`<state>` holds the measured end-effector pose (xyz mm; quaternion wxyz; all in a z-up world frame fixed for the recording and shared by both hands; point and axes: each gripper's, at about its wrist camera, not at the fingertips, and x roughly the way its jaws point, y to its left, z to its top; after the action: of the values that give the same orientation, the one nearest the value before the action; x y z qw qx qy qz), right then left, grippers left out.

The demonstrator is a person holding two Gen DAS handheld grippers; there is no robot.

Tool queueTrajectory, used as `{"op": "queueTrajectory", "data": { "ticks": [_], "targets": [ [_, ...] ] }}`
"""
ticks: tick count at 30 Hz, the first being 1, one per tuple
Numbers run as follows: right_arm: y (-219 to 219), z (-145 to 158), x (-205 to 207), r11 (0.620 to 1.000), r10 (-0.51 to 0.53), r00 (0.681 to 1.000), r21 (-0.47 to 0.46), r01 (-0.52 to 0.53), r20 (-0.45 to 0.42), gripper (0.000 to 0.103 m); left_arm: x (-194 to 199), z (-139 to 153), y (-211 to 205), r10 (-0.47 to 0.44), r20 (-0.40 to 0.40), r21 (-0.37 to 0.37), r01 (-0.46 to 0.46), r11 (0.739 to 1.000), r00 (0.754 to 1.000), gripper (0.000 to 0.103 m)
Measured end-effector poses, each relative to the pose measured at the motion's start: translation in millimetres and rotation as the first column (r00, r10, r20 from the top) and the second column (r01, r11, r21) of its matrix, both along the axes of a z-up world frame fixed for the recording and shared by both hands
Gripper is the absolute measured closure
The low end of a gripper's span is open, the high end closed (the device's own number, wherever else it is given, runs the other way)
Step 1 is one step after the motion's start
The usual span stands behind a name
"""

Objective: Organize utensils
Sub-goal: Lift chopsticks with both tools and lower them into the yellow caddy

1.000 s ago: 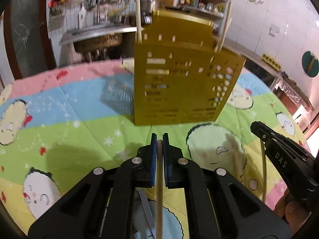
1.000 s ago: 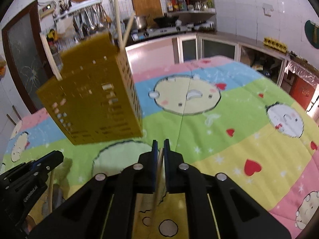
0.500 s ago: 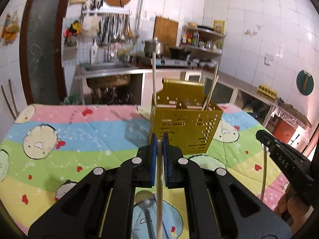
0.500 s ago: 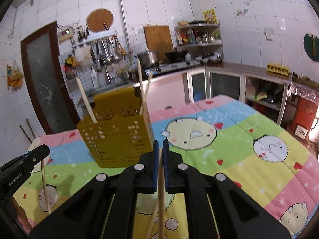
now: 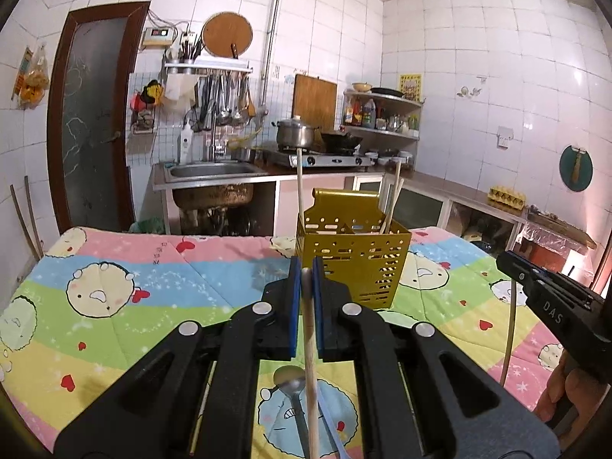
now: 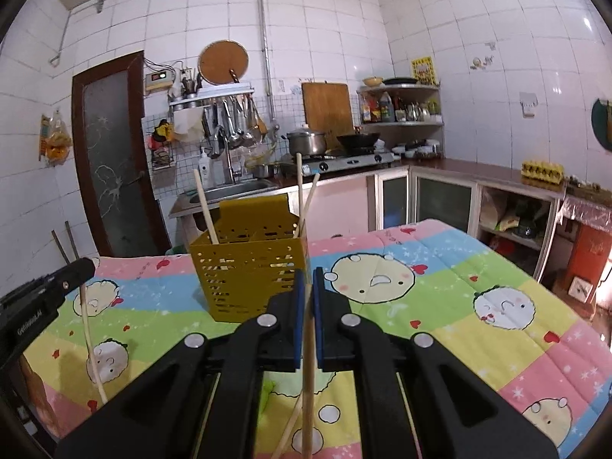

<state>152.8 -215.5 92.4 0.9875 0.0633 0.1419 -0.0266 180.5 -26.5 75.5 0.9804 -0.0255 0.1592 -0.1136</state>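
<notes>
A yellow perforated utensil holder [image 5: 355,264] stands on the table with three chopsticks [image 5: 299,187] sticking up from it; it also shows in the right wrist view [image 6: 248,275]. My left gripper [image 5: 306,267] is shut on a wooden chopstick [image 5: 311,363], held well above the table and back from the holder. My right gripper [image 6: 309,279] is shut on a chopstick [image 6: 308,375]; it shows at the right of the left wrist view [image 5: 512,264]. A metal spoon [image 5: 294,394] lies on the cloth below the left gripper.
A colourful cartoon cloth [image 6: 440,306] covers the table. Another chopstick [image 6: 287,428] lies on it under the right gripper. A sink [image 5: 214,172], stove and counter stand behind the table. The table's far edge is beyond the holder.
Both grippers have lifted and pulled back from the holder, each still clamped on its chopstick. The holder now looks smaller and farther away.
</notes>
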Motion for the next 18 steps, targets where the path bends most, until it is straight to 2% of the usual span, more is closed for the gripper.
{"op": "queueTrajectory", "data": {
  "ticks": [9,18],
  "targets": [
    [4.6,15.6,-11.8,1.000,0.013,0.995,-0.023,-0.011,0.095,0.098,-7.2,6.5,5.2,-0.012,0.027,-0.026,0.012,1.000,1.000,0.098],
    [5.3,27.1,-0.3,1.000,0.023,0.991,-0.018,-0.021,0.135,0.098,-2.0,21.7,10.3,-0.011,0.060,-0.055,0.014,0.998,0.998,0.099]
  ]
}}
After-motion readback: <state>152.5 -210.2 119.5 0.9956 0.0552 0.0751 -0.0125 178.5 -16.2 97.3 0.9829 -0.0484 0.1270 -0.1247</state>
